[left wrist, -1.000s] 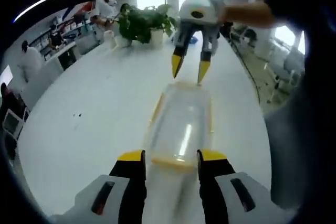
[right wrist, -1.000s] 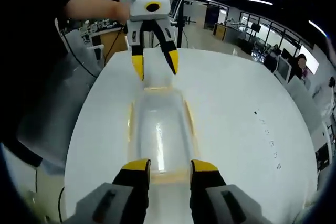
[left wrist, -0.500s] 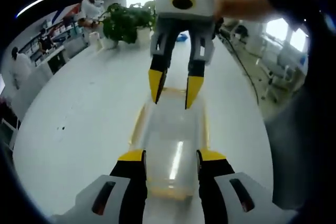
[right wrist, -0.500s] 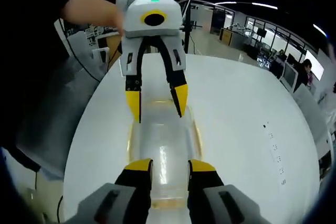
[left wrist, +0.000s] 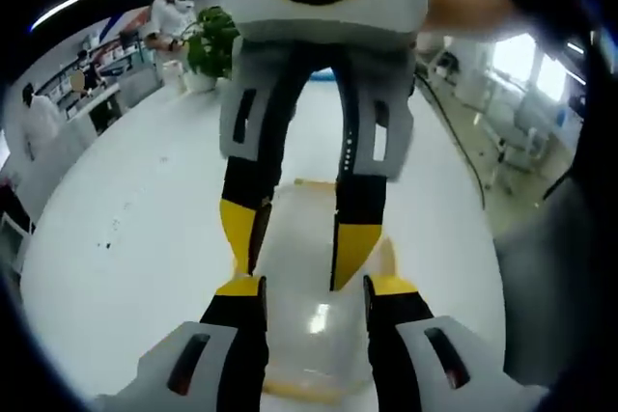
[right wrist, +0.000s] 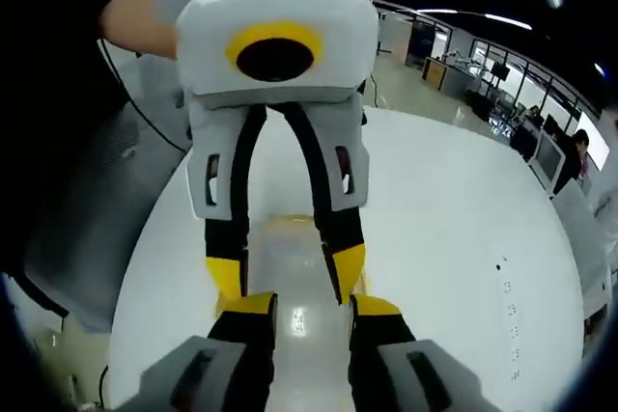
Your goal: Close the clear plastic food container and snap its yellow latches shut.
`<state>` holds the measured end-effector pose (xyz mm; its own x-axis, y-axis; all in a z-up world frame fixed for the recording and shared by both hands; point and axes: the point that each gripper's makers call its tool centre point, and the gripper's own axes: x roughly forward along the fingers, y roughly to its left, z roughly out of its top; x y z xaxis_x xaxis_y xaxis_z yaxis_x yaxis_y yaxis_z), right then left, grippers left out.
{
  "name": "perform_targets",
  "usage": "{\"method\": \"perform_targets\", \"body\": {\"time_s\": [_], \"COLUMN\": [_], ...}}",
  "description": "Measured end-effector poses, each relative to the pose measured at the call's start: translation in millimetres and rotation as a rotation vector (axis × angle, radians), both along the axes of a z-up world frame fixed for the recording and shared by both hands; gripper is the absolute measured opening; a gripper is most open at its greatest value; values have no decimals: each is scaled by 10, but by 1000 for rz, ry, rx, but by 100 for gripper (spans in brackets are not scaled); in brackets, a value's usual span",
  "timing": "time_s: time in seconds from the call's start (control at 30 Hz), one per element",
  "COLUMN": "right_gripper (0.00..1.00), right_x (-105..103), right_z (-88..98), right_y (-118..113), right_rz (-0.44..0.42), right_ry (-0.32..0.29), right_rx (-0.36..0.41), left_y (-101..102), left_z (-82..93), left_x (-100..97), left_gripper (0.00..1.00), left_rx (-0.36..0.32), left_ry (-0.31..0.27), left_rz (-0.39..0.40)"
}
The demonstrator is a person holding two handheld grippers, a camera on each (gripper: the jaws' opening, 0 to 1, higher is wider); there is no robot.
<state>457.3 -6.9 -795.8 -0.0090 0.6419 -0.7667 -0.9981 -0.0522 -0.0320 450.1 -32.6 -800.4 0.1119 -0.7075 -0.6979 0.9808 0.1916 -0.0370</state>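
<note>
Container [left wrist: 314, 311] of clear plastic lies lengthwise on the white worktop [left wrist: 135, 238], lid down on it, with yellow trim along its rim and a yellow latch [left wrist: 301, 388] showing at the near end in the left gripper view. Both grippers face each other over its middle, tips nearly meeting. To do this step well, I judge each gripper should press straight down on the lid first so the rim seats evenly, then work outward to the end latches one at a time, steadying the body with the other gripper so it does not skid on the smooth worktop.

Left gripper [left wrist: 314, 285] stands partly open, its jaws straddling the lid and holding nothing; whether the tips touch the plastic I cannot tell. Right gripper [right wrist: 303, 304] is likewise partly open, jaws either side of the lid's centre line, with nothing clamped between them.
</note>
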Motion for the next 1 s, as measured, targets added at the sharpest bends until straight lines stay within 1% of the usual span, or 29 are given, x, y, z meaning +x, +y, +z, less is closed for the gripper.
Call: {"method": "perform_targets", "body": {"time_s": [0.03, 0.13, 0.2, 0.27, 0.3, 0.33, 0.37, 0.47, 0.53, 0.57, 0.6, 0.63, 0.67, 0.77, 0.8, 0.83, 0.87, 0.9, 0.93, 0.97, 1.0], "right_gripper": [27, 29, 33, 37, 39, 41, 44, 49, 50, 52, 53, 53, 53, 54, 54, 54, 54, 54, 55, 55, 55], "right_x": [14, 84, 125, 160, 167, 170, 174, 185, 175, 169, 167, 173, 182, 208, 207, 195, 148, 175, 191, 175, 162], "right_z": [4, 27, 40, 66, 69, 66, 57, -10, -57, -85, -95, -108, -119, -156, -179, -206, -190, -201, -227, -225, -229], "right_y": [12, 40, 47, 58, 59, 59, 57, 51, 29, 17, 15, 17, 19, 64, 67, 60, 96, 96, 99, 108, 110], "right_rz": [1, -3, -7, -9, -9, -3, 3, 21, 36, 43, 48, 53, 54, 59, 63, 68, 52, 51, 63, 62, 64], "right_ry": [1, -1, 13, 37, 42, 45, 44, 47, 52, 57, 57, 59, 62, 73, 79, 92, 157, 152, 150, 173, 187], "right_rx": [3, 8, 12, 27, 25, 18, 12, -14, -39, -54, -59, -64, -68, -80, -88, -99, -80, -85, -89, -90, -98], "left_y": [-12, -14, -4, 19, 12, 24, 35, 64, 76, 74, 91, 120, 124, 92, 79, 57, -4, -20, -18, 16, 36], "left_z": [10, 5, -11, -35, -24, -22, -18, -33, -28, -19, -21, -31, -31, -20, -32, -34, -16, -27, -67, -111, -154], "left_x": [7, -12, -28, -50, -47, -56, -63, -107, -128, -141, -133, -138, -166, -211, -228, -244, -257, -265, -283, -297, -326], "left_gripper": [37, 37, 38, 39, 40, 41, 41, 42, 44, 44, 45, 45, 46, 46, 45, 46, 47, 47, 47, 46, 46], "left_rx": [-14, -6, 5, 23, 16, 27, 30, 37, 47, 48, 62, 92, 103, 107, 112, 107, 80, 87, 118, 160, 192], "left_ry": [-2, -5, -9, -26, -25, -28, -37, -35, -50, -66, -87, -109, -113, -136, -133, -117, -101, -111, -129, -146, -147], "left_rz": [3, -1, -4, -16, -8, -8, -9, -3, 5, 12, 19, 28, 22, 42, 45, 63, 88, 85, 88, 77, 75]}}
